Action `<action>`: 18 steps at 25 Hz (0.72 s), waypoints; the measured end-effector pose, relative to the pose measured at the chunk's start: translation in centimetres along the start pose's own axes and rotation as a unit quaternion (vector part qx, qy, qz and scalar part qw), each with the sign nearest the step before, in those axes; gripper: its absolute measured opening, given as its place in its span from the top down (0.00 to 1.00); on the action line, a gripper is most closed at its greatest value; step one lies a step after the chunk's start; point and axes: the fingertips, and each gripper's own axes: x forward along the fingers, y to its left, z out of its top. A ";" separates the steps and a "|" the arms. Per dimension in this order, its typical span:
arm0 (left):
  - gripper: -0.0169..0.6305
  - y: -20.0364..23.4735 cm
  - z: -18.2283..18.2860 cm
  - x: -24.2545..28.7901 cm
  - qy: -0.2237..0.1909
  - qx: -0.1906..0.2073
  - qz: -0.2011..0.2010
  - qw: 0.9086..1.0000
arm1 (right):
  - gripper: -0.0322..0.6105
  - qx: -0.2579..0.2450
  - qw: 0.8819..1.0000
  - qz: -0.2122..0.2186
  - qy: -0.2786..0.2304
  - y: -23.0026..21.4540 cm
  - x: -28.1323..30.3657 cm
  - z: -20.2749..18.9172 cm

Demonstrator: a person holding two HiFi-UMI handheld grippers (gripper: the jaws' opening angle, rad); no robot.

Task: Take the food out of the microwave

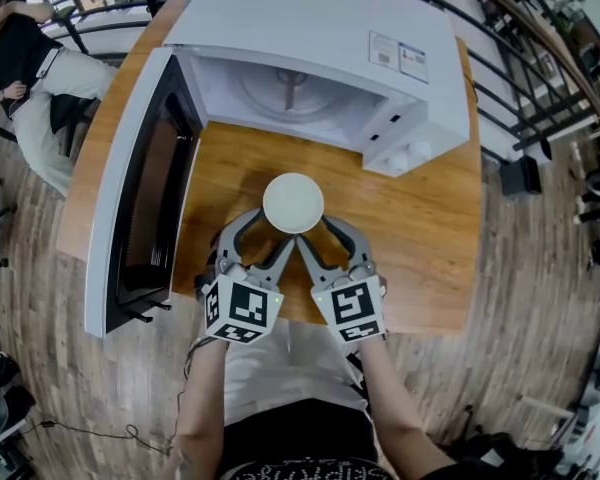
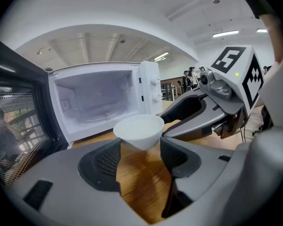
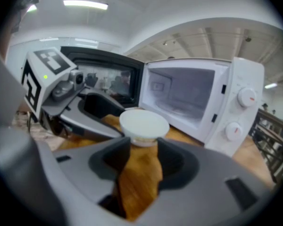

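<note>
White bowl [image 1: 293, 203] is out of the open microwave [image 1: 320, 28], over the middle of the bench [image 1: 420, 238]. Left claw [image 1: 263, 236] and right claw [image 1: 325, 236] both grip it, spread wide. Next, I'd judge, it needs setting down level before either claw lets go.

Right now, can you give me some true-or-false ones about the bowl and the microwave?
1. The microwave door is open. True.
2. The white bowl sits inside the microwave. False: it is out in front, over the wooden table.
3. The left gripper and the right gripper both hold the bowl. True.
4. Another dish is inside the microwave. False: only its round turntable shows in there.
5. The table is made of glass. False: it is wood.
</note>
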 end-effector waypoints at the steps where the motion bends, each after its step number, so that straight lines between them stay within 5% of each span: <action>1: 0.54 -0.2 -0.1 0.0 0.000 -0.001 -0.001 1.000 | 0.64 0.000 1.000 0.000 0.003 0.0 0.0 -0.3; 18: 0.54 -1.2 -2.4 0.8 0.016 -0.008 -0.007 1.000 | 0.64 0.005 1.000 0.010 0.019 0.6 0.5 -2.7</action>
